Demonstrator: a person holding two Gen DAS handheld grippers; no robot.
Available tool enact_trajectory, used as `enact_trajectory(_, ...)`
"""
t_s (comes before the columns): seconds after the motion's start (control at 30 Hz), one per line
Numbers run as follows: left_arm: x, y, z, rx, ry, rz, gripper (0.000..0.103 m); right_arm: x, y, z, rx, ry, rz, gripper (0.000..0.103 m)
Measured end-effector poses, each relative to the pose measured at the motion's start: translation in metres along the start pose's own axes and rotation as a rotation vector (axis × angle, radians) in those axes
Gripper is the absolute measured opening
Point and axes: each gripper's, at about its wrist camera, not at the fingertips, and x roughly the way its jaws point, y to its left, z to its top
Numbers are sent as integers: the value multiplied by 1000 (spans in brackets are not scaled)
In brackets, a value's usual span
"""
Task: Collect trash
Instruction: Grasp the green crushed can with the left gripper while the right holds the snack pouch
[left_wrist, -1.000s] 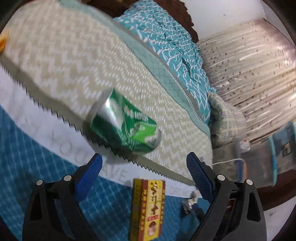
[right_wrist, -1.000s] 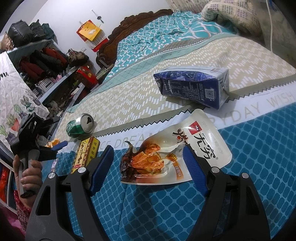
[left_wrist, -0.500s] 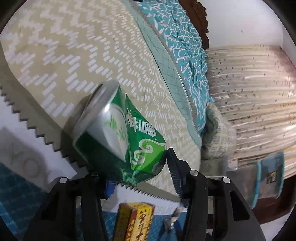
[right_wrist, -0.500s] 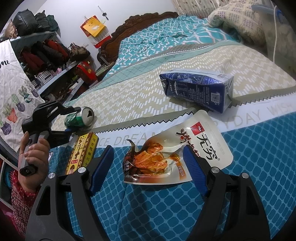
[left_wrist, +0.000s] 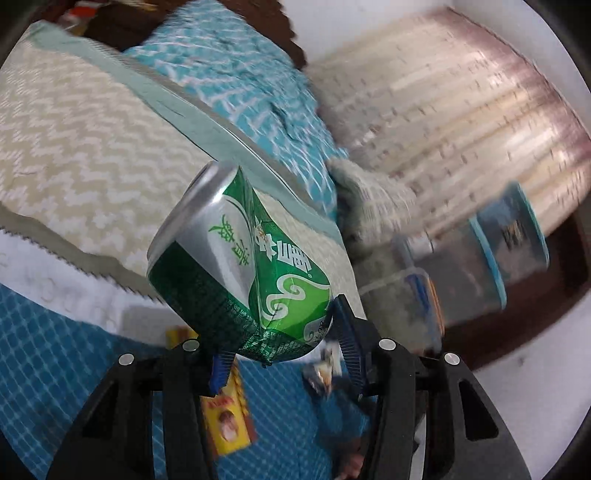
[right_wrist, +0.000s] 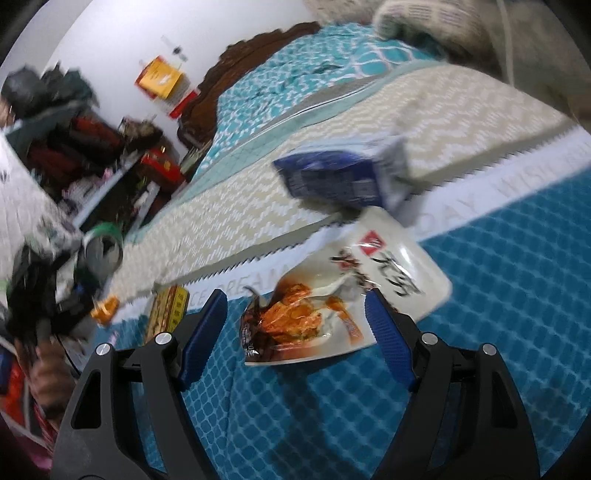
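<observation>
My left gripper (left_wrist: 280, 343) is shut on a dented green drink can (left_wrist: 236, 266) and holds it lifted above the bed. The can also shows at the far left of the right wrist view (right_wrist: 101, 247), blurred. My right gripper (right_wrist: 295, 332) is open and empty, just above a white snack pouch (right_wrist: 347, 295) with an orange food picture. A blue carton (right_wrist: 343, 177) lies on its side behind the pouch. A yellow and red box lies flat on the blue quilt (left_wrist: 227, 417), also in the right wrist view (right_wrist: 166, 310).
The bed has a beige zigzag band (right_wrist: 424, 122) and a teal quilt (right_wrist: 517, 314). A small orange wrapper (right_wrist: 105, 310) lies near the left bed edge. Cluttered shelves (right_wrist: 85, 147) stand to the left. Clear storage bins (left_wrist: 498, 251) and curtains (left_wrist: 461, 92) are beyond the bed.
My left gripper closed on the green can and lifted it off the bed. My right gripper stayed open and shifted slightly over the snack pouch.
</observation>
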Motion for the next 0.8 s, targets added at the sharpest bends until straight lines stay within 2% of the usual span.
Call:
enact_trajectory(0.3, 40, -37, -40, 157, 141, -15, 47, -34, -33, 11, 63, -76, -72, 76)
enact_trajectory(0.47, 75, -52, -62, 215, 252, -15, 47, -33, -57, 15, 163, -50, -51, 63)
enact_trajectory(0.63, 113, -65, -85, 271, 350, -2, 47, -30, -73, 24, 194, -40, -41, 58)
enact_trajectory(0.8, 135, -65, -99, 282, 403, 15, 47, -18, -82, 35, 201, -21, -3, 56)
